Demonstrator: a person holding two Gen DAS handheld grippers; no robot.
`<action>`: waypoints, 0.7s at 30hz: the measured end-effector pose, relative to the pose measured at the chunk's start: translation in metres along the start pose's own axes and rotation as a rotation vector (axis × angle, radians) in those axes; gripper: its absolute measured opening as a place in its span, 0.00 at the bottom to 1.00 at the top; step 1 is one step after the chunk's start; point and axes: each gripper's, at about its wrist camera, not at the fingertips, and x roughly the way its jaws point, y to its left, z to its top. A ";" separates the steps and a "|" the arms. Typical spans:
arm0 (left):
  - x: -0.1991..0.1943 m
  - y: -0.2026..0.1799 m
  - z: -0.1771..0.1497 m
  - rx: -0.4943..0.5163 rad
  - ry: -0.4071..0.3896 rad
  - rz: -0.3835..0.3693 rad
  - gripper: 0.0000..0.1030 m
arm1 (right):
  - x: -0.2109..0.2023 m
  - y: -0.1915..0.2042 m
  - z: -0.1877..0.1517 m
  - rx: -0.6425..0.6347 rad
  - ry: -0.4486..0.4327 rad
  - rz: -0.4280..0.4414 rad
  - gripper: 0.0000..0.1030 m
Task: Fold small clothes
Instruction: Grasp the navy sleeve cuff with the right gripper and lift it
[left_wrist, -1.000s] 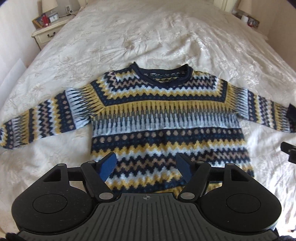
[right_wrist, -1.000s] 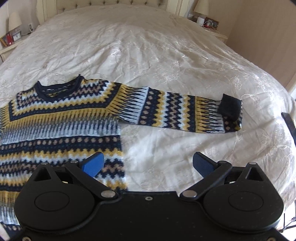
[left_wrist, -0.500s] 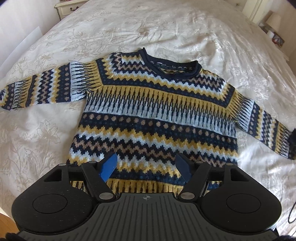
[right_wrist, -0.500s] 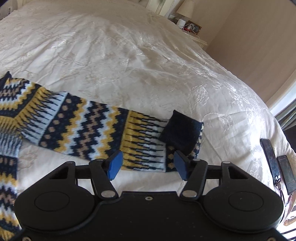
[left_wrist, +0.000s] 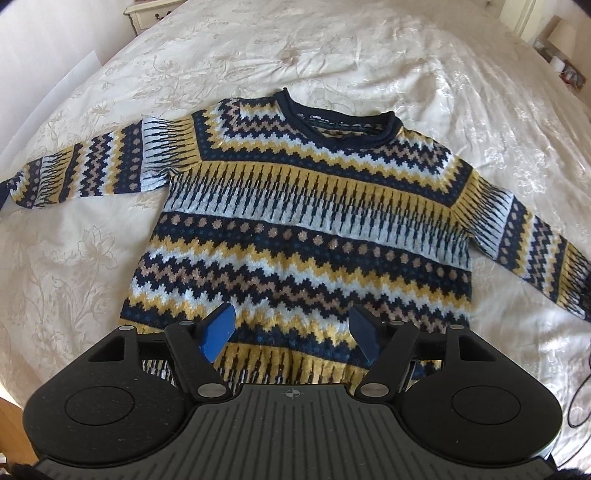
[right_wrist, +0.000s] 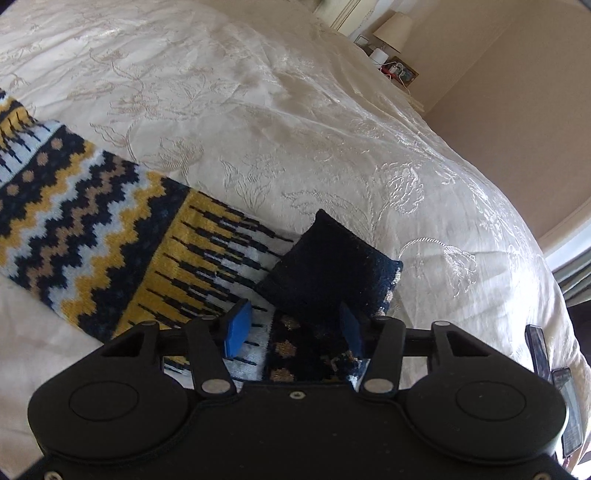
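A navy, yellow, white and tan patterned sweater (left_wrist: 306, 229) lies flat, front up, on a cream bedspread (left_wrist: 258, 55), sleeves spread out to both sides. My left gripper (left_wrist: 293, 334) is open and hovers over the hem at the sweater's bottom middle. In the right wrist view the sweater's sleeve (right_wrist: 110, 236) runs left to right, with its navy cuff (right_wrist: 328, 266) folded back on top. My right gripper (right_wrist: 293, 330) is open, its blue pads straddling the sleeve end just below the cuff. Whether the pads touch the fabric I cannot tell.
A white nightstand (left_wrist: 147, 14) stands at the bed's far left corner. Another nightstand with a lamp (right_wrist: 393, 27) and small items is at the far right. Two phones (right_wrist: 554, 373) lie near the bed's right edge. A black cable (left_wrist: 580, 402) trails at the right.
My right gripper has moved closer and lower to the sleeve cuff, which now sits between its fingers. My left gripper has swung left and closer over the hem.
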 end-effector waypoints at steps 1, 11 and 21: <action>0.000 -0.001 -0.001 0.001 0.002 0.003 0.65 | 0.003 0.000 -0.001 -0.013 -0.002 -0.011 0.50; 0.004 0.007 0.000 0.011 -0.006 -0.021 0.65 | -0.029 -0.039 0.016 0.213 -0.057 0.105 0.09; 0.009 0.052 0.014 0.050 -0.056 -0.067 0.65 | -0.144 0.004 0.075 0.339 -0.214 0.369 0.09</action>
